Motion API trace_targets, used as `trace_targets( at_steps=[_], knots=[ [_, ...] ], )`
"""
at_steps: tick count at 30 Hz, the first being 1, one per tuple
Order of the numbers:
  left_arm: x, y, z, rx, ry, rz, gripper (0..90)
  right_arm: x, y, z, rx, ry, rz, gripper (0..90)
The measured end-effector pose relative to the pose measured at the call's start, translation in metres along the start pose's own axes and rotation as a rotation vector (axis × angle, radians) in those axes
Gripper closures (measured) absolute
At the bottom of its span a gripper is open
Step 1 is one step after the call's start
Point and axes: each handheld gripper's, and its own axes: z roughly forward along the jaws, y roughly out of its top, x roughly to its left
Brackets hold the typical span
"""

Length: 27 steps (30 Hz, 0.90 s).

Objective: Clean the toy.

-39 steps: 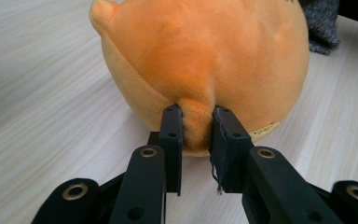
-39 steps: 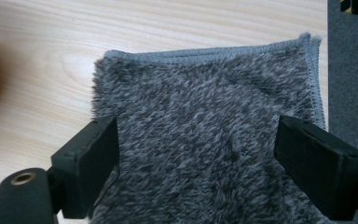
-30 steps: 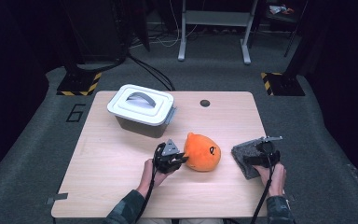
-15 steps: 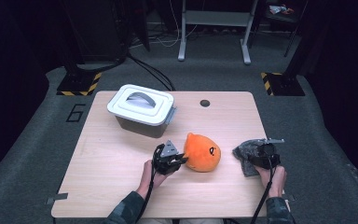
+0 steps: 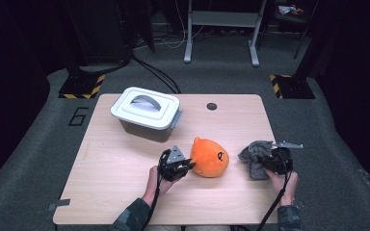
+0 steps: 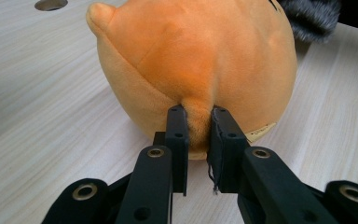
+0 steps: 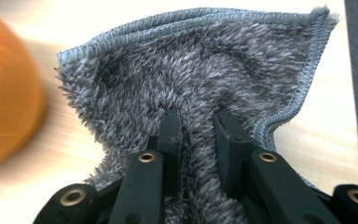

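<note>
An orange plush toy (image 5: 211, 157) lies on the wooden table (image 5: 125, 159), near its front middle. My left gripper (image 5: 180, 166) is shut on a pinch of the plush's fabric (image 6: 198, 116) at its left side. To the right lies a fluffy grey cloth (image 5: 255, 154). My right gripper (image 5: 269, 161) has just been closing and now pinches a fold of that cloth (image 7: 198, 135) between its jaws, lifting it slightly. The orange plush (image 7: 4, 88) shows blurred at the left of the right gripper view.
A grey bin with a white handled lid (image 5: 147, 113) stands at the back left of the table. A small round hole (image 5: 212, 106) sits near the far edge. Stands and cables crowd the dark floor beyond.
The right gripper's jaws have shut on the grey cloth, bunching it up and raising it a little. The left gripper and the plush have stayed put.
</note>
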Motion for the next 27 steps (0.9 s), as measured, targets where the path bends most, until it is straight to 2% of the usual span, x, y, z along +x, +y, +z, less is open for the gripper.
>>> trace_targets(
  at_steps=[10, 16, 21, 27],
  knots=[
    [-0.001, 0.002, 0.0, 0.001, 0.004, -0.007, 78.9, 0.032, 0.027, -0.023, -0.082, 0.12, -0.043, 73.6],
    [-0.002, 0.004, 0.001, -0.002, 0.014, -0.02, 78.8, 0.057, 0.04, -0.029, -0.116, 0.171, -0.1, 73.3],
    [-0.002, 0.006, 0.001, 0.01, 0.022, -0.032, 78.6, 0.083, 0.052, -0.029, -0.121, 0.221, -0.14, 72.9],
    [-0.003, 0.008, 0.003, 0.003, 0.032, -0.036, 78.6, 0.115, 0.063, -0.017, -0.094, 0.235, -0.22, 72.3]
  ],
)
